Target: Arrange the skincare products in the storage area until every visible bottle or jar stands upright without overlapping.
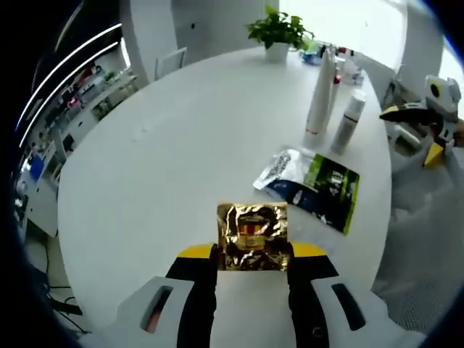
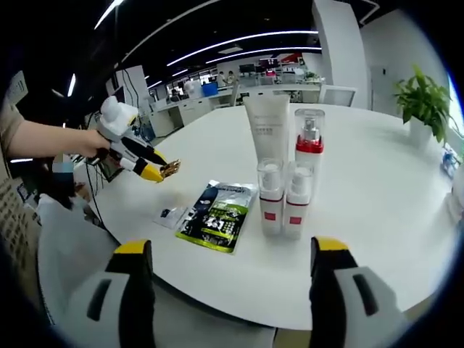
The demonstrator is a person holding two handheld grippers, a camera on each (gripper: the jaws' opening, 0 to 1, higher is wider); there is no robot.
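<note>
Gripping: left hand-held gripper point(image 1: 252, 250) clamps gold foil sachet point(image 1: 252, 236) above white table point(image 1: 159, 159).
Pouches: two flat packets point(image 2: 217, 214) lie on table, near front edge.
Bottles: tube point(image 2: 267, 129) and pump bottles point(image 2: 284, 197) upright, clustered.
Right hand-held gripper point(image 2: 230, 255): jaws wide, holding nothing.

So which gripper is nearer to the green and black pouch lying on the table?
Left. The left gripper, shut on a gold foil sachet, hangs over the table just beside the green and black pouch. The right gripper is open, back off the table's edge.
</note>
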